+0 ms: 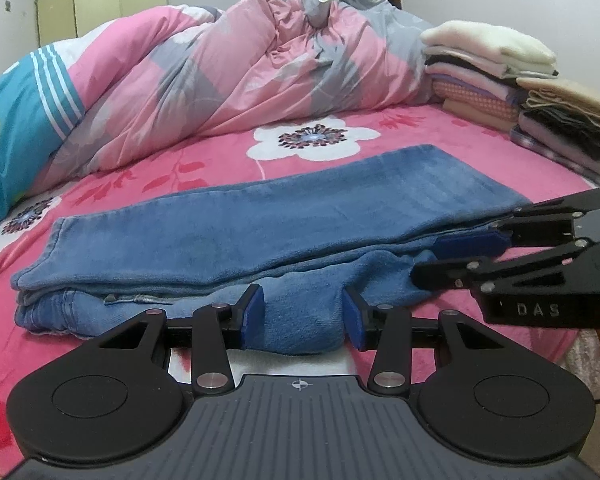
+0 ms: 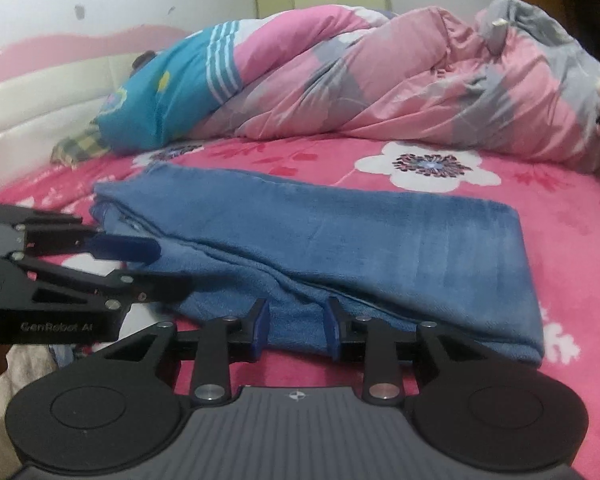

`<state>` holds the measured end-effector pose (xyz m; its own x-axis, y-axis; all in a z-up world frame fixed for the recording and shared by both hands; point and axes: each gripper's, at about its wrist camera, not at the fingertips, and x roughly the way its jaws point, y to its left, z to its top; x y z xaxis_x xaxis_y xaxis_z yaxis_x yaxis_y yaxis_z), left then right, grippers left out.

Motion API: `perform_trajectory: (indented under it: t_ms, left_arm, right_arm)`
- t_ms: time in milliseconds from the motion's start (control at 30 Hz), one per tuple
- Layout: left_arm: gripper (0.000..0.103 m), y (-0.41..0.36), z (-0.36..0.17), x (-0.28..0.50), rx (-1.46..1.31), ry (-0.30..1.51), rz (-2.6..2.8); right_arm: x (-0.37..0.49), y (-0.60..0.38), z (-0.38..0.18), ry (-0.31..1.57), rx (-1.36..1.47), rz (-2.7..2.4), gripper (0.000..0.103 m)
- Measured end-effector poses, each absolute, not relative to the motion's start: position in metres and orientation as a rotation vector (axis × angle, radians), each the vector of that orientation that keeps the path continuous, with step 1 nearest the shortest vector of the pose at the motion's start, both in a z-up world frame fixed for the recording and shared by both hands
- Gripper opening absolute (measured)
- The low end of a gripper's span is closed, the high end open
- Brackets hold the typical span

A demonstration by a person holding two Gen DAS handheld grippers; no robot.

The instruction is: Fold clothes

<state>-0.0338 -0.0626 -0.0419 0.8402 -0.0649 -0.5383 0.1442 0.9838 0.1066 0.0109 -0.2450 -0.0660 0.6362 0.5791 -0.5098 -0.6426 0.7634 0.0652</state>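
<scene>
Blue jeans (image 1: pixel 284 220), folded lengthwise, flat on pink flowered sheet (image 1: pixel 204 168); near edge bunched toward both grippers. Left gripper (image 1: pixel 303 312) at that near edge, jaws part-open, a fold of denim between pads, pressing unclear. Right gripper (image 2: pixel 296 328) just beside it along same edge, jaws narrow, cloth between them, grip not certain. Beyond jeans, rumpled pink-grey quilt (image 1: pixel 228 64). Right of jeans in left view, stack of folded clothes (image 1: pixel 496 76)
</scene>
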Motion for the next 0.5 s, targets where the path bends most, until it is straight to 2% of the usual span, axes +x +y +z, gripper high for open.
perform_trajectory:
  t_ms: [167, 333, 500]
  left_arm:
    - [0.043, -0.062, -0.043, -0.035, 0.152, 0.552, -0.119]
    - [0.044, -0.064, -0.042, -0.037, 0.167, 0.551, -0.136]
    - [0.044, -0.067, -0.043, -0.04, 0.181, 0.547, -0.157]
  right_arm:
    - [0.01, -0.241, -0.066, 0.548, -0.156, 0.694, 0.024]
    - [0.018, -0.246, -0.064, 0.577, -0.111, 0.697, 0.0]
    - [0.01, -0.257, -0.064, 0.605, -0.117, 0.687, 0.0]
